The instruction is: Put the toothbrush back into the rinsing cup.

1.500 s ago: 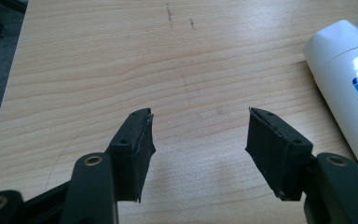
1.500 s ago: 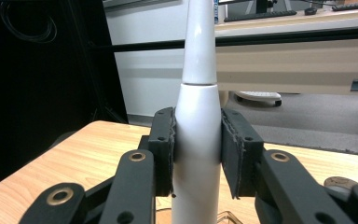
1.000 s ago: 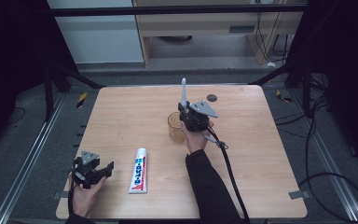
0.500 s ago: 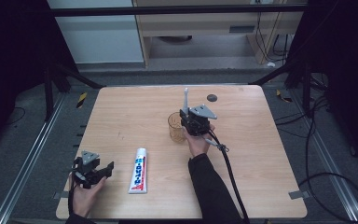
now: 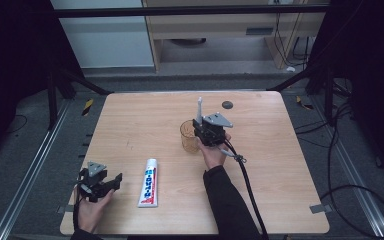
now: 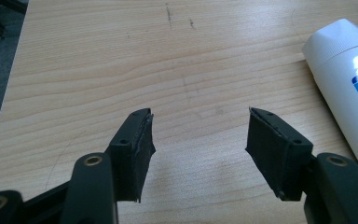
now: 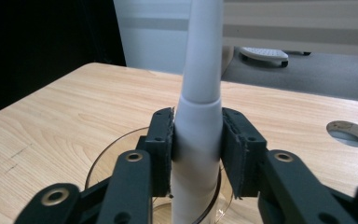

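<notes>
A white toothbrush handle stands upright in a clear brown cup near the table's middle. My right gripper has a pad against each side of the handle; its jaws have just been opening and still touch it. From above, the toothbrush sticks up out of the cup, with the right gripper just right of the cup. My left gripper rests at the front left, open, with bare wood between the jaws. A white toothpaste tube lies right of it, its cap pointing away.
A round cable hole sits in the table behind the cup, also in the right gripper view as a hole. The right gripper's cable trails toward the front edge. Metal rails run along the table's left side.
The toothbrush and my right gripper have sunk a little toward the cup and shifted slightly right. The left gripper and the toothpaste tube have stayed put.
</notes>
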Motion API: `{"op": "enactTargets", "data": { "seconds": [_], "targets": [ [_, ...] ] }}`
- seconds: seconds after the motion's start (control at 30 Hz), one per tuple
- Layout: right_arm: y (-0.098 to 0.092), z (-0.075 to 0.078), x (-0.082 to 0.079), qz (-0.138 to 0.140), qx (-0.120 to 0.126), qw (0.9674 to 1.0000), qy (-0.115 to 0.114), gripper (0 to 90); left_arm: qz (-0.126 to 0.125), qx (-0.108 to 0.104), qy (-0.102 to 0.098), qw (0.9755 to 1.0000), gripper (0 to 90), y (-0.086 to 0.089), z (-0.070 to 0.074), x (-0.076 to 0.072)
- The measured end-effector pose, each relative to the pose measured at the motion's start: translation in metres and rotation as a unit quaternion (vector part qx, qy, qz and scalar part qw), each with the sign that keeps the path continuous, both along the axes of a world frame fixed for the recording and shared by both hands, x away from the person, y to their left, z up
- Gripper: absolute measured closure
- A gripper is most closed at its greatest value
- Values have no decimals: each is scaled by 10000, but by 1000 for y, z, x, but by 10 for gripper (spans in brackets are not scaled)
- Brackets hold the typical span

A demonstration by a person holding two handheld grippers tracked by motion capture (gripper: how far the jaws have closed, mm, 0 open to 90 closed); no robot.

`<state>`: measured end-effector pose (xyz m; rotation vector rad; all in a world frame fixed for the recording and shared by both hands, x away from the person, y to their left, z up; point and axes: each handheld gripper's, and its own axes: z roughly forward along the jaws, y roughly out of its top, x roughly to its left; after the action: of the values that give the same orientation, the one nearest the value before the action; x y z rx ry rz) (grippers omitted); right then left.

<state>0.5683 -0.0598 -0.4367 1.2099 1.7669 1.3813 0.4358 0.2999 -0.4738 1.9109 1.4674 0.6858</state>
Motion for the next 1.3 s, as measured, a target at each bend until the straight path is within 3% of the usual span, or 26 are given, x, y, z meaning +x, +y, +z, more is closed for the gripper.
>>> {"op": "enactTargets", "data": {
  "seconds": [0.63,1.1,1.3],
  "targets": [
    [0,1,-3,167,-44,9998,92,597,-3,-4,-6,10000,398,0,0,0],
    [1,2,-5,308,-108,9993,202,467,-10,-21,-17,10000,398,0,0,-1],
    [-1,5,-7,331,-74,9992,189,363,-19,-23,-10,10000,398,-1,0,-1]
  ]
}}
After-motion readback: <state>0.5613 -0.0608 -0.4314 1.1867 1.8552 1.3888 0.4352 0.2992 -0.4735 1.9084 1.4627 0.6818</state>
